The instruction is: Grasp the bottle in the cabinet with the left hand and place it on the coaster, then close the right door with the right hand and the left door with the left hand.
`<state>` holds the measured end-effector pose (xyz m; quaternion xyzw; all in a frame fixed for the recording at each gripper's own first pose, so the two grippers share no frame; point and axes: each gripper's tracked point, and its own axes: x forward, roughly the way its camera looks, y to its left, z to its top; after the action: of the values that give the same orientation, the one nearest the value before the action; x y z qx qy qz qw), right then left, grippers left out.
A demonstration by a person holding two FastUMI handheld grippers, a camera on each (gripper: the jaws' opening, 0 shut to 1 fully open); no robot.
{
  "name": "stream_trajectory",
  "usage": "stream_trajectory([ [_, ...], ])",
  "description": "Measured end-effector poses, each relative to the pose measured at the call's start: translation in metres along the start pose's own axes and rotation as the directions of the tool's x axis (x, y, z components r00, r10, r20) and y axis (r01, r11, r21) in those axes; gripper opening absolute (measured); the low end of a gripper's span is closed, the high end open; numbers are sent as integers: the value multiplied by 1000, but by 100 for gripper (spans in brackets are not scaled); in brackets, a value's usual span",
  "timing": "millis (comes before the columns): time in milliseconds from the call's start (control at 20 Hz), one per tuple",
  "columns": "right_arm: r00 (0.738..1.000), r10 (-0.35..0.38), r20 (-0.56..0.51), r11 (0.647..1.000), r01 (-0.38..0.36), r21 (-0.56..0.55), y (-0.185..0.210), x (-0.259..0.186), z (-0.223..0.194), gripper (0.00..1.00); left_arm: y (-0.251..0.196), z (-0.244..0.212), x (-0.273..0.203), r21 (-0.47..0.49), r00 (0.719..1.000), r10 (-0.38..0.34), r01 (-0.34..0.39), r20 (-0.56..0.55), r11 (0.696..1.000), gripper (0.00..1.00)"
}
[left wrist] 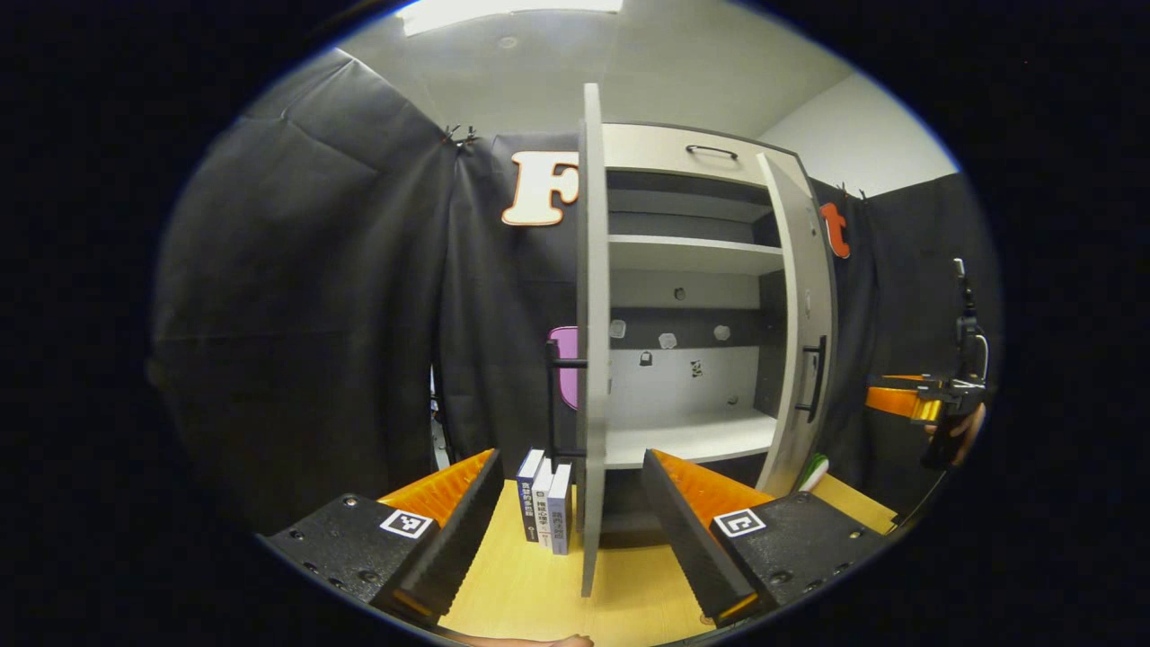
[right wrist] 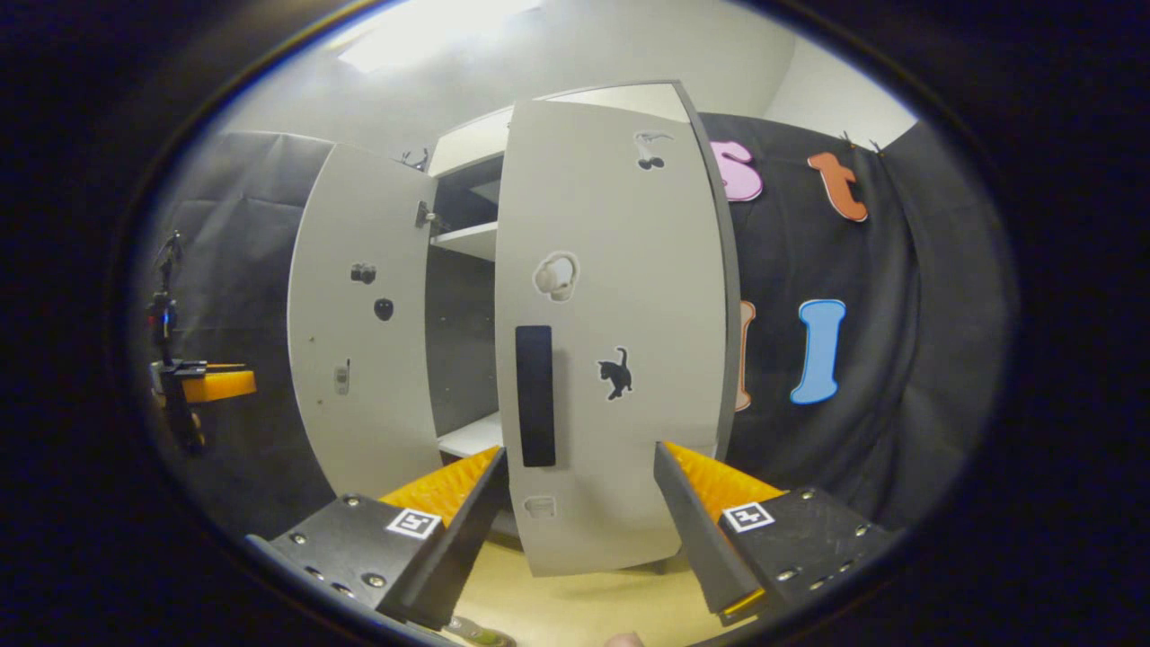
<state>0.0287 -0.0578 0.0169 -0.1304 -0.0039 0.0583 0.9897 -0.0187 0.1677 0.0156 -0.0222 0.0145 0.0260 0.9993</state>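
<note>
My left gripper (left wrist: 570, 530) hangs released, its fingers straddling the left door's (left wrist: 591, 359) leading edge above the yellow tabletop (left wrist: 530, 593). Three books (left wrist: 544, 501) stand just left of that door. My right gripper (right wrist: 579, 526), also released, faces the right door (right wrist: 620, 341) at its black handle (right wrist: 535, 395). Both doors of the cabinet (left wrist: 692, 270) stand ajar, two bare shelves between them. I cannot see the bottle or the coaster.

Three books (left wrist: 544, 499) upright on counter (left wrist: 530, 584), left of cabinet; stickers, incl. black cat (right wrist: 616, 372); ceiling light (left wrist: 512, 11).
</note>
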Motion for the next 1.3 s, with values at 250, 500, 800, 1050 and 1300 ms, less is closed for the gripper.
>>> stream_trajectory([
  [250, 1000, -22, 18, 999, 23, -30, -1, -22, 0, 98, 62, -4, 32, 9, 995, 95, -95, -24, 995, 96],
  [500, 999, -34, 6, 998, 35, -43, 2, -34, -1, 98, 108, -5, 64, -24, 987, 160, -161, -30, 987, 98],
  [800, 1000, -20, 19, 1000, 20, 9, 21, -48, 15, 98, 125, 1, 87, 15, 988, 152, -151, -23, 988, 96],
  [1050, 999, 0, 46, 1000, 0, -6, 45, -61, 27, 98, 91, -4, 100, 6, 997, 69, -69, -37, 998, 98],
  [1300, 999, 8, 31, 1000, -7, -9, 47, -68, 22, 98, 65, 4, 104, 29, 998, 65, -64, -20, 997, 88],
])
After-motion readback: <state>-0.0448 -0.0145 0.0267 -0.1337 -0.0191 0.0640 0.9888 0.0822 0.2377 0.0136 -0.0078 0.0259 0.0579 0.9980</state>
